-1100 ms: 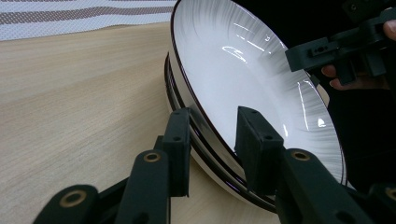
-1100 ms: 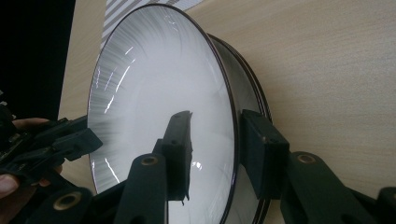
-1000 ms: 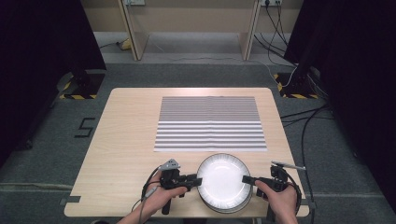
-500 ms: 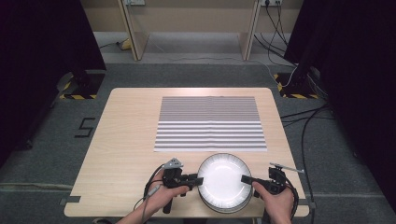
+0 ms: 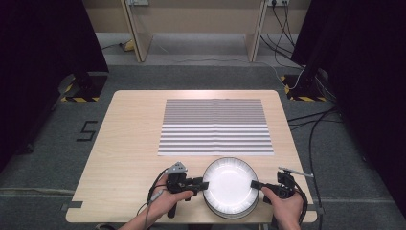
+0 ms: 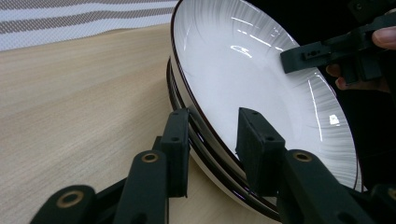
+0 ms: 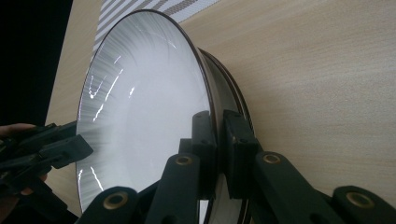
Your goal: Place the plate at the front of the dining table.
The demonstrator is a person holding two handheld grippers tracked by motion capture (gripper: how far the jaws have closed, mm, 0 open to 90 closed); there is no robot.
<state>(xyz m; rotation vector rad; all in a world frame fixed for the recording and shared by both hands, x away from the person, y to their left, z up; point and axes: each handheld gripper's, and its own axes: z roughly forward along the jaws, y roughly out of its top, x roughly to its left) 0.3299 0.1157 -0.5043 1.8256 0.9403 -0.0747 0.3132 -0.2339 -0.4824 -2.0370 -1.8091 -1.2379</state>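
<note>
White plate: the top plate point(image 5: 231, 186) of a small stack of dark-rimmed plates point(image 6: 224, 173) sits at the near edge of my tabletop point(image 5: 129, 143), between my two hands.
Plate finish: glossy, with fine grey streaks running in from the thin dark rim.
Left tongs: my left tongs point(image 5: 205, 184) clamp the top plate's left rim; in the left gripper view point(image 6: 215, 140) one jaw lies over the white face and the other under the rim.
Right tongs: my right tongs point(image 5: 254, 184) have just been closing and now pinch the right rim of that plate; in the right gripper view point(image 7: 217, 140) the rim runs between the two pads.
Hands: left hand point(image 5: 165, 201) and right hand point(image 5: 282, 203) come in from the near edge.
Striped mat: a grey-and-white striped mat point(image 5: 215, 127) lies flat mid-tabletop, just beyond the plates.
Floor: grey carpet point(image 5: 52, 148) around the tabletop, black cables point(image 5: 316, 129) to the right.
</note>
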